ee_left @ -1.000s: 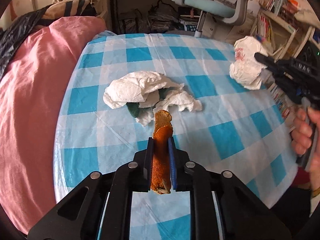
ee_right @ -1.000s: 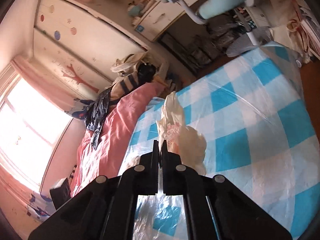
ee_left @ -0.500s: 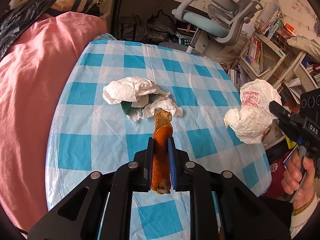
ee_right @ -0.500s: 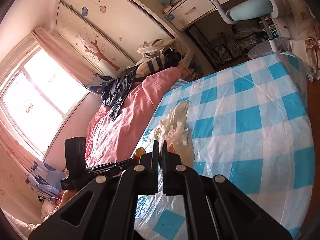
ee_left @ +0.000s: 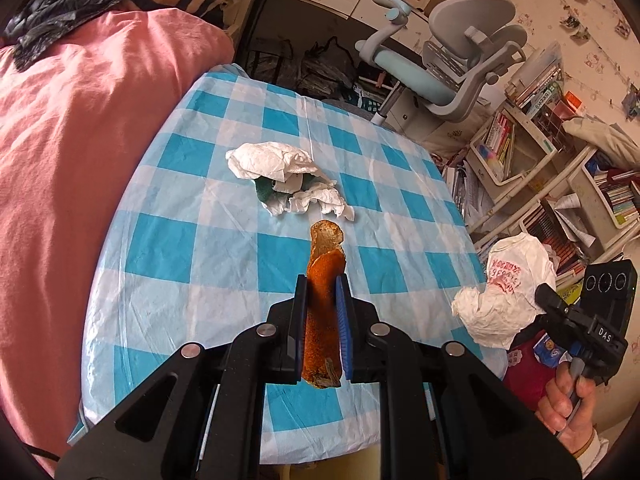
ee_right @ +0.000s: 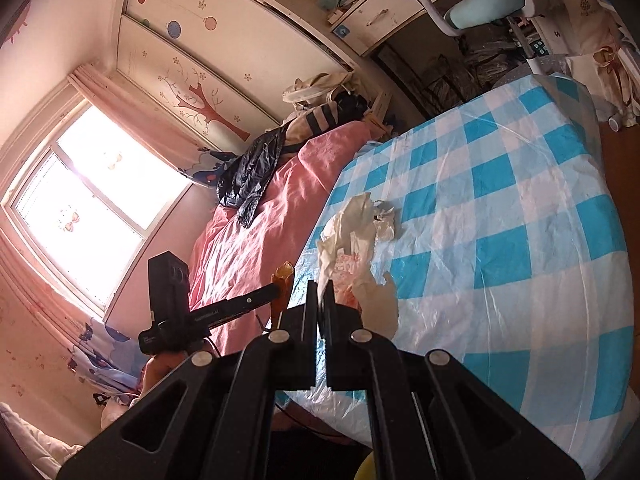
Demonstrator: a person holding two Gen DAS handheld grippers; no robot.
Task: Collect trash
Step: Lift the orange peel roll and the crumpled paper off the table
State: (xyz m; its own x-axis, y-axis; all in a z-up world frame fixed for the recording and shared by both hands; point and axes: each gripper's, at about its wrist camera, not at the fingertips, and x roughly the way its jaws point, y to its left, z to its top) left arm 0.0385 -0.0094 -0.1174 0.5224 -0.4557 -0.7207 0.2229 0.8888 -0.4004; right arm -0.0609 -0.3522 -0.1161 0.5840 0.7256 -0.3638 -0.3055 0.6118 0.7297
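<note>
On the table: blue-and-white checked cloth point(ee_left: 168, 248) is the landmark, everything's placed off that
Left gripper point(ee_left: 322, 312): clamped tight on an orange peel strip point(ee_left: 322, 320), held above the cloth's near edge
Right gripper point(ee_right: 320, 312): pinched shut on a crumpled white bag with red print point(ee_left: 508, 292), just off the cloth's right edge
Leftover trash: pile of white tissues point(ee_left: 280, 176) mid-cloth, with something green under it
Around: pink bedding point(ee_left: 80, 140) along the cloth's left side, grey office chair point(ee_left: 452, 68) past the far end, bookshelves point(ee_left: 520, 128) off to the right
</note>
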